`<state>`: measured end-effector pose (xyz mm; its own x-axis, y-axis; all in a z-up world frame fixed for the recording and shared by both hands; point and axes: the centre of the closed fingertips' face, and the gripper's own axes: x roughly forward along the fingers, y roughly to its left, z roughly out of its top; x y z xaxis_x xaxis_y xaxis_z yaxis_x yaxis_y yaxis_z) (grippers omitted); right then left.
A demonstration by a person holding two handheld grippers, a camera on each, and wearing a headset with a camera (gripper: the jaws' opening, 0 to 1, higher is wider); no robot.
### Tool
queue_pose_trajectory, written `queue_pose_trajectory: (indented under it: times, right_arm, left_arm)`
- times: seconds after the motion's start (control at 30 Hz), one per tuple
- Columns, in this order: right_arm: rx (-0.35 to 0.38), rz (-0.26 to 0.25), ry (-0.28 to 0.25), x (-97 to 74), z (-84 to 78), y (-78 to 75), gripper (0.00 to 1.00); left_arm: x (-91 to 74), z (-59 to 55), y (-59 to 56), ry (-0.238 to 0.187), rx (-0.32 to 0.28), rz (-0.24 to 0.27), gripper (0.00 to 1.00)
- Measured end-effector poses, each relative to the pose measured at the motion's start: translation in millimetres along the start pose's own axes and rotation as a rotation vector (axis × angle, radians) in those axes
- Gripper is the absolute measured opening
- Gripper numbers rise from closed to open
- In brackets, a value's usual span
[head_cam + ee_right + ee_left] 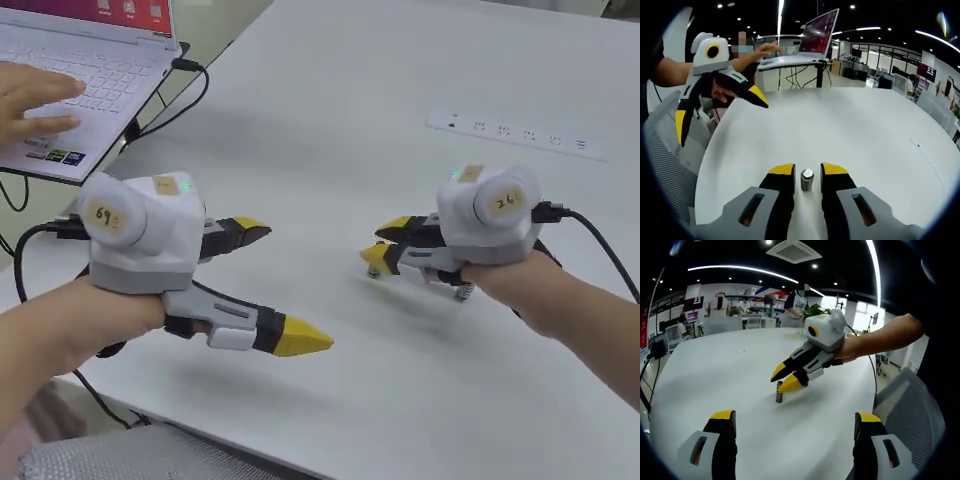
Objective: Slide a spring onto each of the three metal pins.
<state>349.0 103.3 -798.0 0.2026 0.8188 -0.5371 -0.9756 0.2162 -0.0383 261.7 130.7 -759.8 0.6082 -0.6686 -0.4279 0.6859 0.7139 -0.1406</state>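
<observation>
Right gripper (808, 170) is pointing along the white table (350, 120), jaws narrowed to a slim gap. A short metal pin (807, 174) is standing upright on the table right between the yellow tips, with a spring (806, 184) coiled round it. A thin strip of table is showing on each side of it, so the tips are flanking it, not clamping it. In the left gripper view the right gripper (784, 379) is angling down with its lower tip just above the spring (779, 392). In the head view the right gripper (387, 242) is sitting low at the right and the pin (373, 271) is just under its tips.

Left gripper (275, 282) is hovering well apart at the left, jaws spread wide, holding nothing; its own view (795, 417) is showing bare table between the tips. It is also showing in the right gripper view (719, 110). Far left, a hand (35, 100) is resting on a laptop (90, 50); a power strip (515, 135) is lying at the far side.
</observation>
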Motion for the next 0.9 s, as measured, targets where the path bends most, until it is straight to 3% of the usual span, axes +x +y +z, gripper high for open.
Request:
queue_pose_trajectory:
  times: [0.33,0.9]
  right_arm:
    - [0.014,-0.013,-0.049,-19.1,12.5,2.2,0.22]
    - [0.06,-0.057,-0.15,-82.4,10.2,9.8,0.4]
  left_arm:
    - [8.3,8.8,-4.2,-0.007,0.02,-0.013,0.96]
    - [18.5,24.9,-15.0,-0.041,0.047,-0.027,0.95]
